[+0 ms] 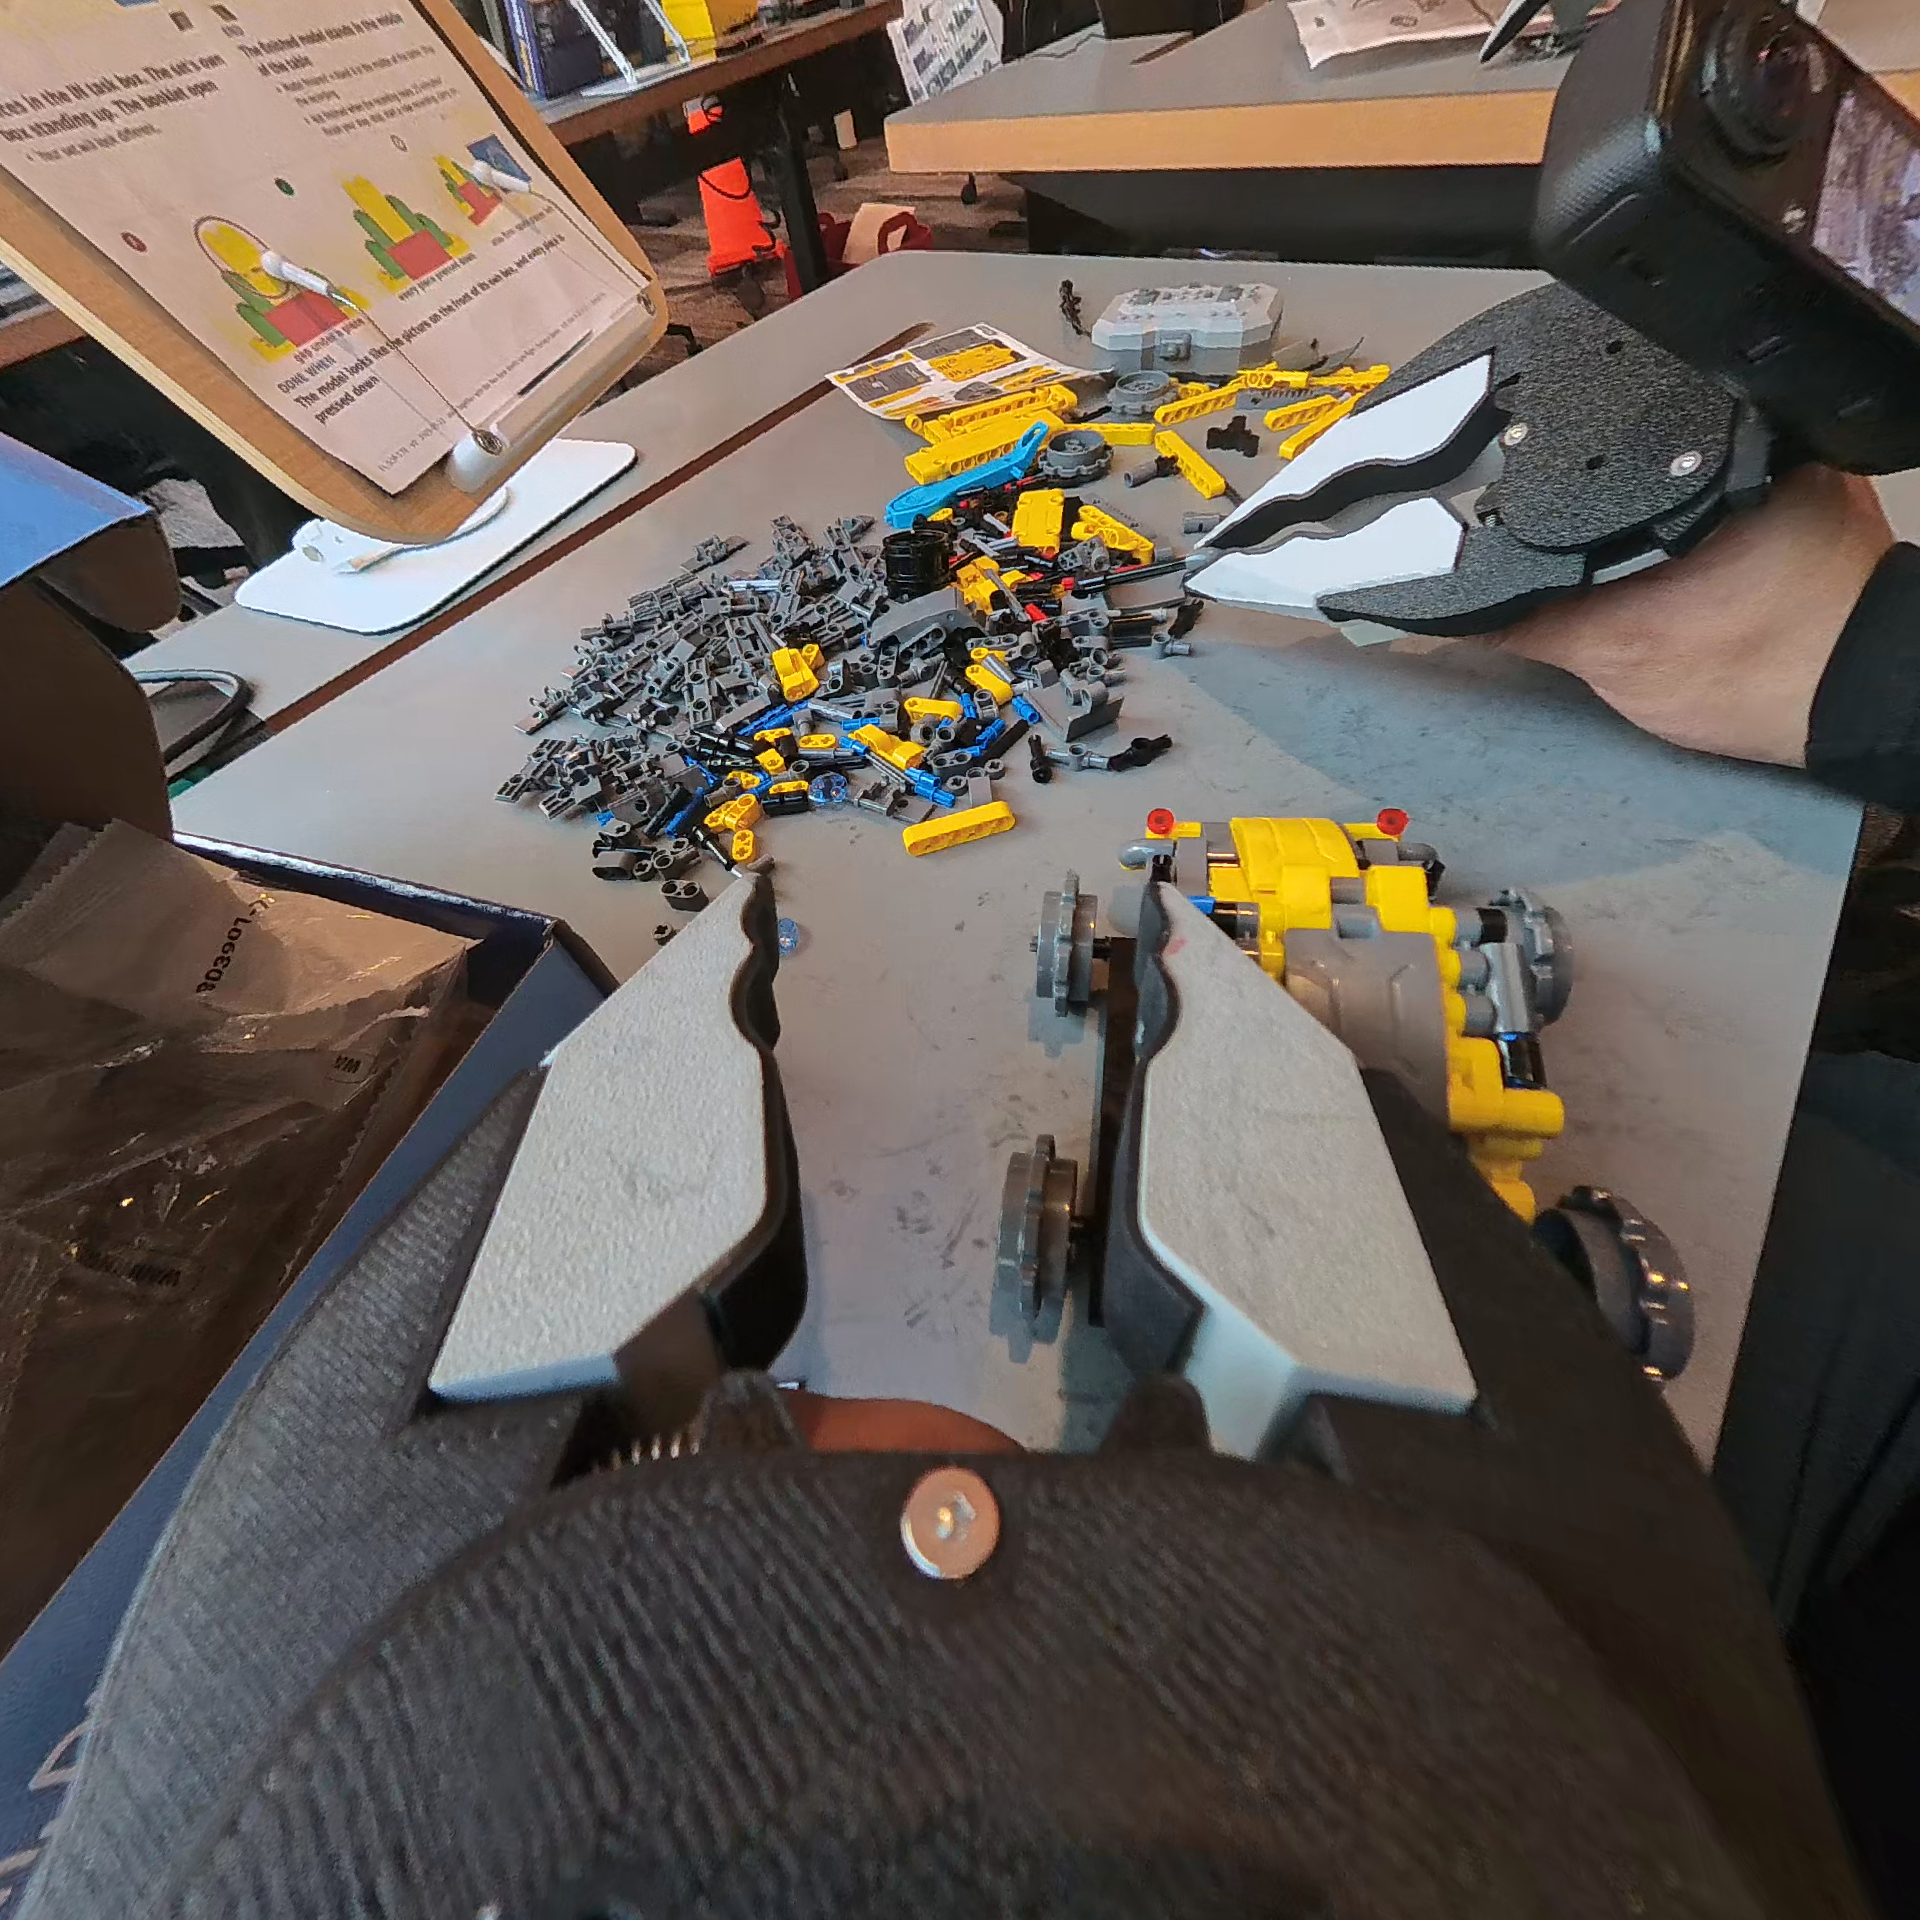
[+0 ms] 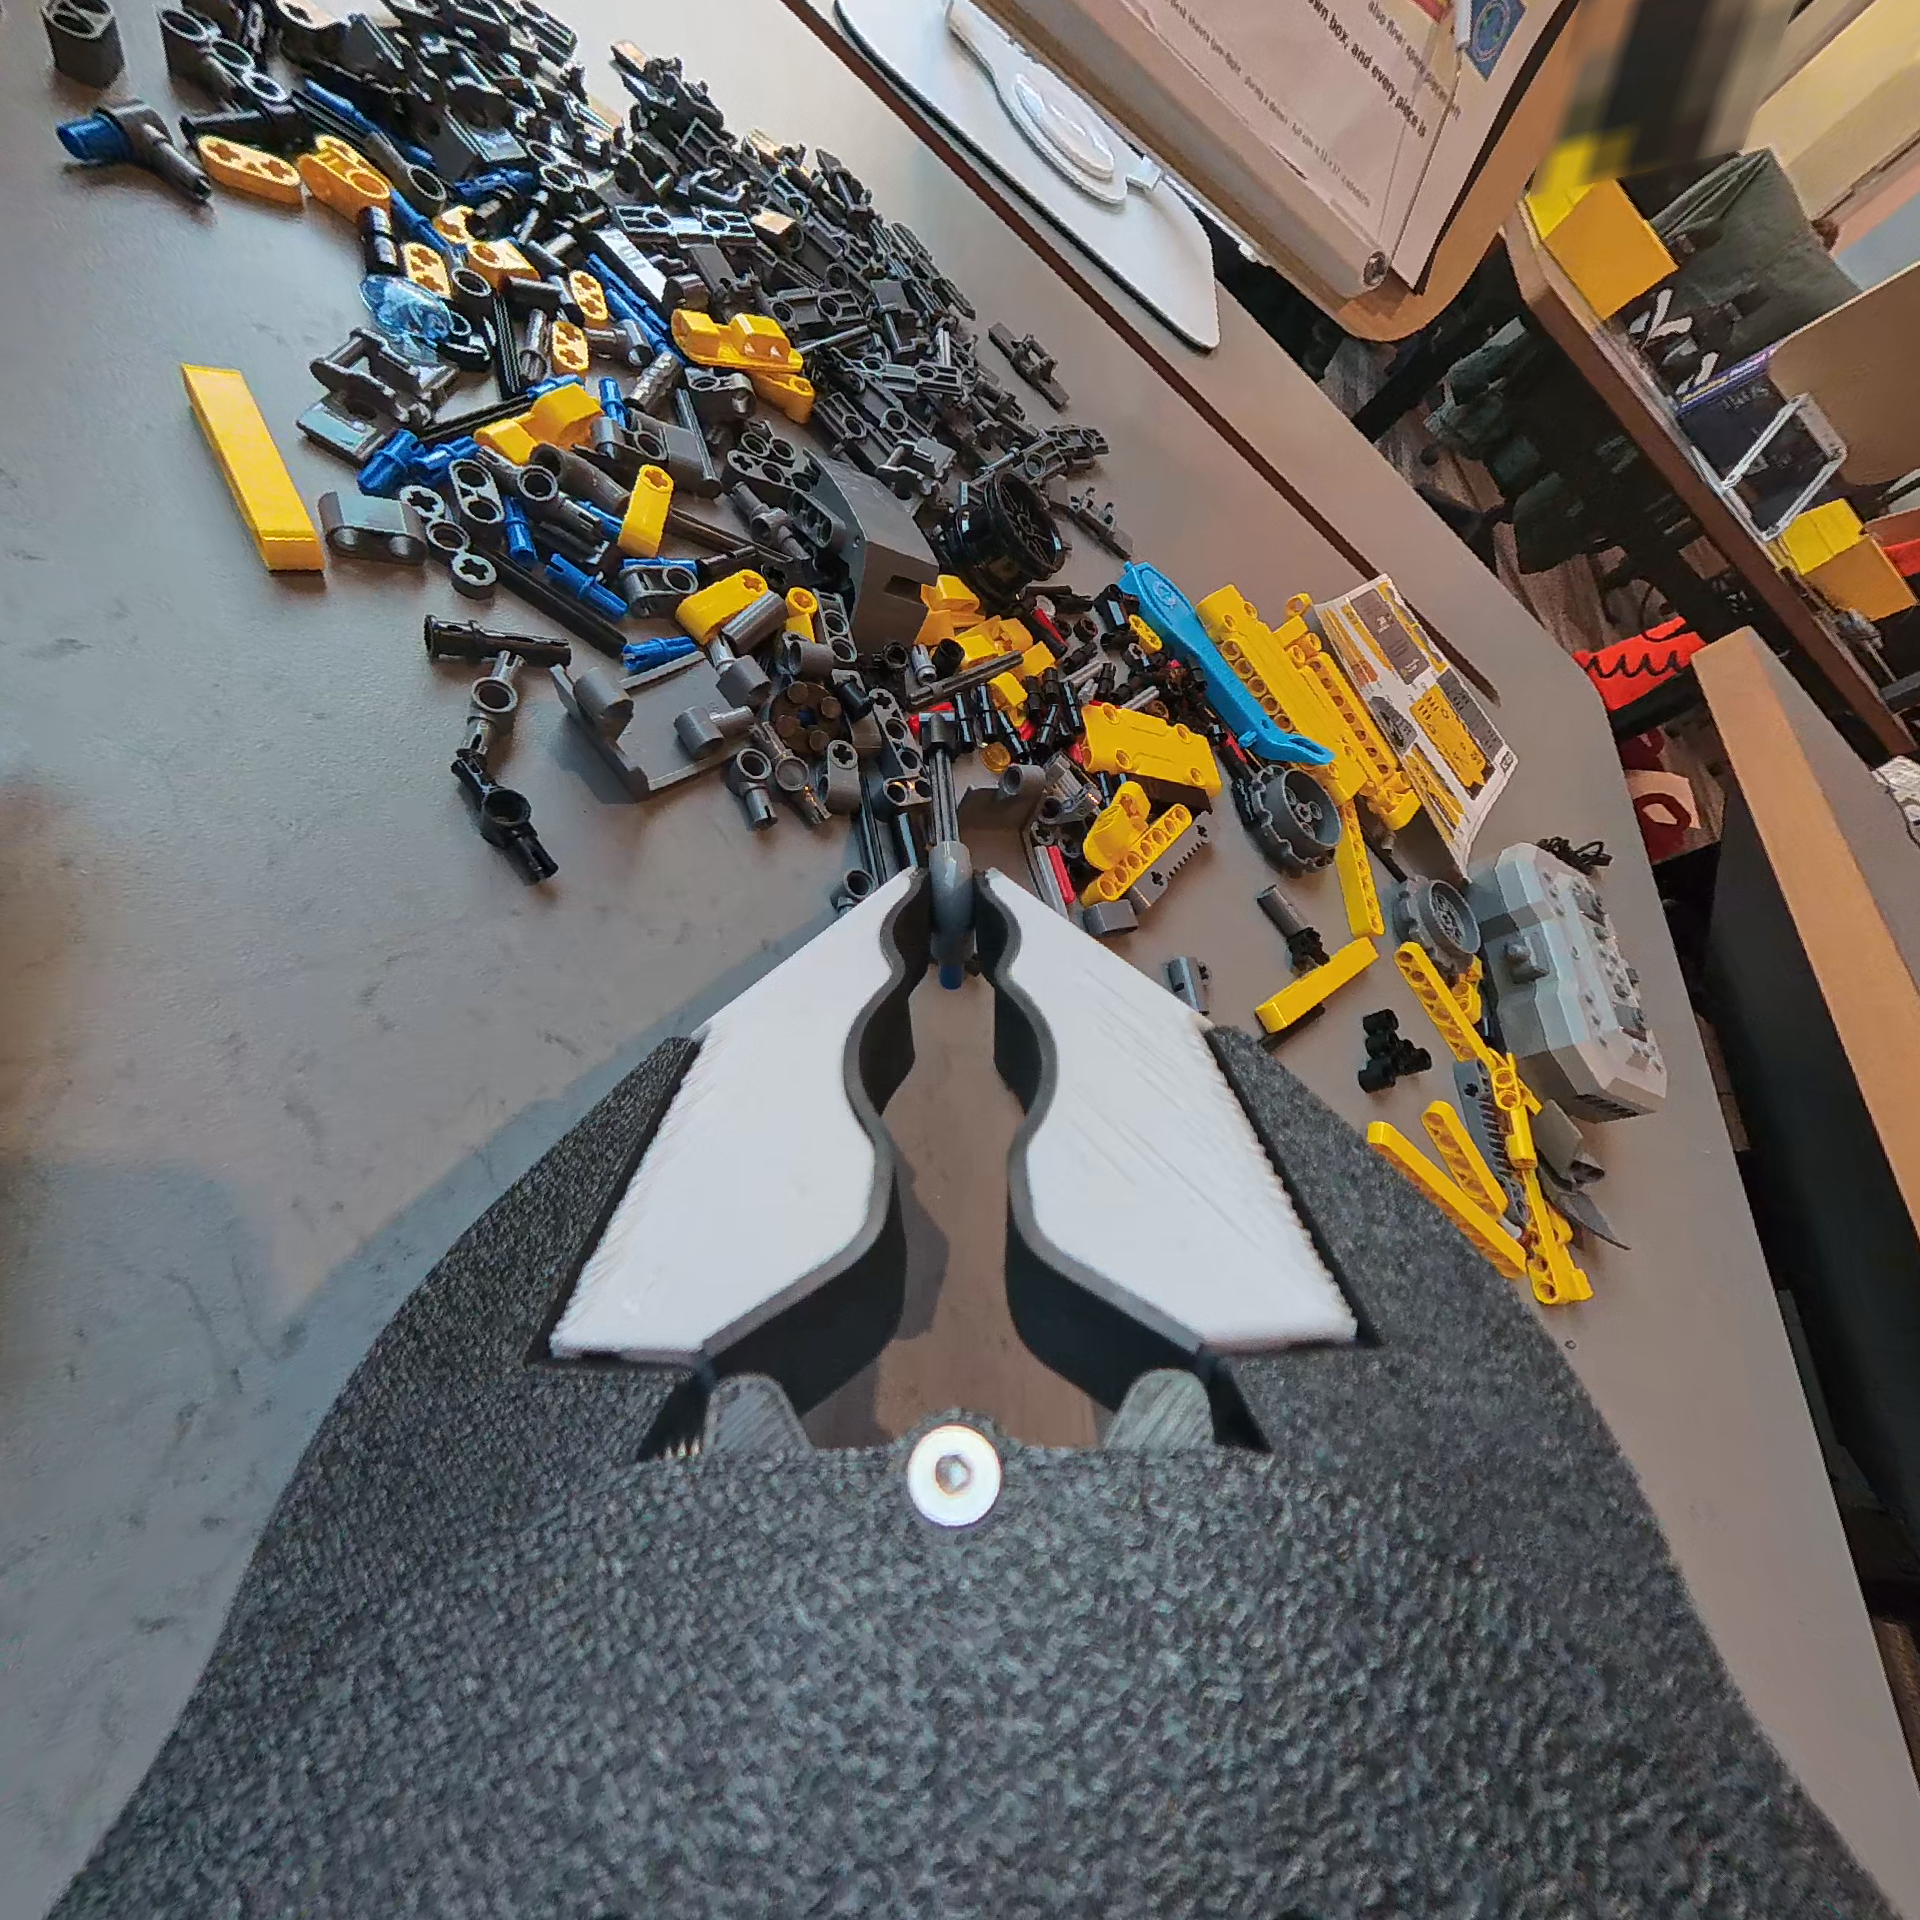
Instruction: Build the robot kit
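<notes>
The right claw (image 2: 948,883) is clamped on a small grey connector (image 2: 951,902) with a dark axle, at the frame's centre, above the loose parts pile (image 2: 665,436); a steady pinch suits it. The left claw (image 1: 951,904) stands apart, one finger against the yellow model (image 1: 1340,925), lower right on the surface (image 1: 1351,727)
</notes>
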Demonstrator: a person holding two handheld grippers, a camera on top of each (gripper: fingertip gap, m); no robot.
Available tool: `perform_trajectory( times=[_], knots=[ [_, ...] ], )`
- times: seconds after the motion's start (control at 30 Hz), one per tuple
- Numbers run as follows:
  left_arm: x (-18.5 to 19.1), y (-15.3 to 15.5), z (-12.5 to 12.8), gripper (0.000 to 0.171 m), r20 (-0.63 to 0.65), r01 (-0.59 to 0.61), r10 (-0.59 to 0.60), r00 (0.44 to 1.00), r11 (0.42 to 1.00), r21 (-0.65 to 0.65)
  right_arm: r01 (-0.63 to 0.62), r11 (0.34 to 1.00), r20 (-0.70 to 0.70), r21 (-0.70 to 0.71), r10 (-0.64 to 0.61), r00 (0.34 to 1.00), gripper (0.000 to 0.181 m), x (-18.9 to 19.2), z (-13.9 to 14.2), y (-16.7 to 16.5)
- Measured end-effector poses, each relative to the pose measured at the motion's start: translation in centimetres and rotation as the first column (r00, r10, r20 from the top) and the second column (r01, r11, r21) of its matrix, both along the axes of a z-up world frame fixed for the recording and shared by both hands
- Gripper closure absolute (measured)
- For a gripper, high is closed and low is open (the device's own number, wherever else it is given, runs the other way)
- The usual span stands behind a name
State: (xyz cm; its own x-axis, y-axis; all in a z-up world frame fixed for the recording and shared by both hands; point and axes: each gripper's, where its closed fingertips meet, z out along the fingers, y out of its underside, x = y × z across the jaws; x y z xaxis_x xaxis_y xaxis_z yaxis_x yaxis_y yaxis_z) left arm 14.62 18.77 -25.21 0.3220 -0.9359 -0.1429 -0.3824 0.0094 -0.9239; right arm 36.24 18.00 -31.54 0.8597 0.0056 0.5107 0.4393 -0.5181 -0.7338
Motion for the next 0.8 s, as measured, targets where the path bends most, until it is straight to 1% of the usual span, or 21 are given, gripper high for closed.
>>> perform_trajectory(
  times=[0.27, 0.43, 0.5, 0.6, 0.7, 0.8],
  knots=[
    [0.0, 0.0, -0.1, 0.104, -0.006, 0.0, 0.0, 1.0, 1.0, 0.001, -0.012, 1.0, 0.012, 0.004, 0.012, 1.0, 0.175, -0.3, 0.1, 0.0],
    [0.1, -0.1, -0.5, 0.105, -0.02, -0.002, 0.002, 1.0, 1.0, 0.001, -0.086, 0.996, 0.029, 0.031, 0.085, 0.996, 0.176, -2.3, 0.5, -0.3],
    [0.1, 0.1, -0.9, 0.107, -0.038, -0.018, 0.018, 0.999, 1.0, 0.0, -0.128, 0.992, -0.042, 0.02, 0.129, 0.991, 0.175, -3.5, 0.9, -1.1],
    [0.2, 0.5, -1.1, 0.114, -0.047, -0.041, 0.041, 0.998, 0.999, -0.007, -0.178, 0.983, -0.121, 0.038, 0.181, 0.976, 0.175, -4.5, 2.8, -2.5],
    [0.0, 1.1, -1.2, 0.116, -0.056, -0.071, 0.071, 0.996, 0.997, 0.003, -0.267, 0.962, -0.26, 0.051, 0.271, 0.927, 0.175, -7.2, 4.6, -4.1],
    [-0.3, 1.8, -1.5, 0.115, -0.07, -0.107, 0.108, 0.992, 0.994, 0.011, -0.408, 0.912, -0.298, 0.043, 0.401, 0.866, 0.175, -11.3, 5.5, -6.3]
  ],
)
